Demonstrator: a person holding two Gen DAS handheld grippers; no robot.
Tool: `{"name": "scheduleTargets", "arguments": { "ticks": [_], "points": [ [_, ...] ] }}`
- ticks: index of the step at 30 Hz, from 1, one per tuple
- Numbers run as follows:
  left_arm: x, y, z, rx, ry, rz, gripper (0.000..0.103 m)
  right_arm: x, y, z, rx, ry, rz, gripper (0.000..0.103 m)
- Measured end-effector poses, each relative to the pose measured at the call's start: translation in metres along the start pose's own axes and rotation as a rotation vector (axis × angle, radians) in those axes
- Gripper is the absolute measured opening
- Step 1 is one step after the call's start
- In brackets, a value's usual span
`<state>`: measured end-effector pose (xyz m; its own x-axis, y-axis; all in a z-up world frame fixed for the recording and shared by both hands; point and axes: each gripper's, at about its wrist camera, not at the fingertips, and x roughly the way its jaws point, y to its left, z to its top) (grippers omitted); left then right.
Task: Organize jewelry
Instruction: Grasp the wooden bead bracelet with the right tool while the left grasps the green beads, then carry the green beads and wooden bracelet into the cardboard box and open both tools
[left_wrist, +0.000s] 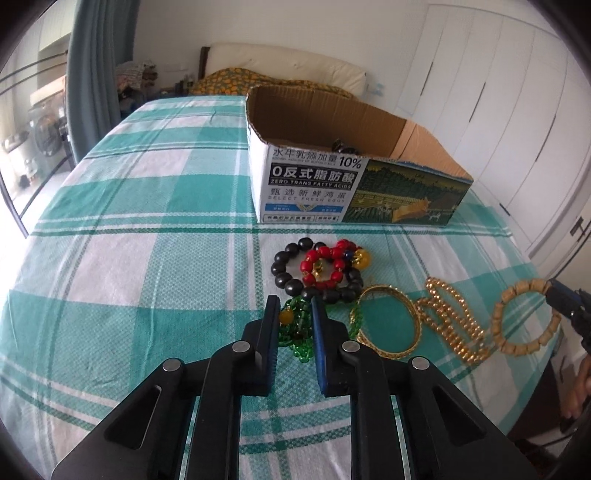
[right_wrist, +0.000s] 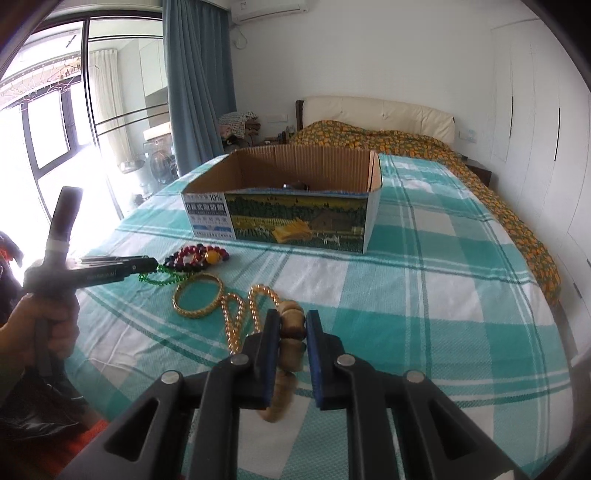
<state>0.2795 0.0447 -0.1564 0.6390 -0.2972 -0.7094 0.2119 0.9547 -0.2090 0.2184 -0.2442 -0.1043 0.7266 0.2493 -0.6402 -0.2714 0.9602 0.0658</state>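
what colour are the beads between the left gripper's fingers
Translucent green beads, with one amber bead among them; clearest in the left wrist view.

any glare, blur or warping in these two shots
Right wrist view: the window is blown out white, washing over the left gripper, and the wooden bead bracelet smears into blur below the right gripper. Left wrist view: evenly lit and sharp, but the fisheye bows the bed's plaid sheet and darkens the corners.
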Motion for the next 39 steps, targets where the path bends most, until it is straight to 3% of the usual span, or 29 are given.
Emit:
{"name": "scheduleTargets", "arguments": {
  "ticks": [7,18,39],
  "points": [
    [-0.037,-0.007,0.009,0.017,-0.067,-0.014,0.015,-0.017,0.001,0.025,-0.01,-0.066,-0.011,0.015],
    [-0.077,-0.009,0.027,0.0,-0.133,-0.02,0.015,-0.026,0.008,0.031,-0.014,-0.09,0.008,0.015],
    [-0.086,-0.041,0.09,0.081,-0.206,0.092,0.015,-0.025,0.004,0.078,-0.048,-0.14,0.032,0.015]
  ]
}}
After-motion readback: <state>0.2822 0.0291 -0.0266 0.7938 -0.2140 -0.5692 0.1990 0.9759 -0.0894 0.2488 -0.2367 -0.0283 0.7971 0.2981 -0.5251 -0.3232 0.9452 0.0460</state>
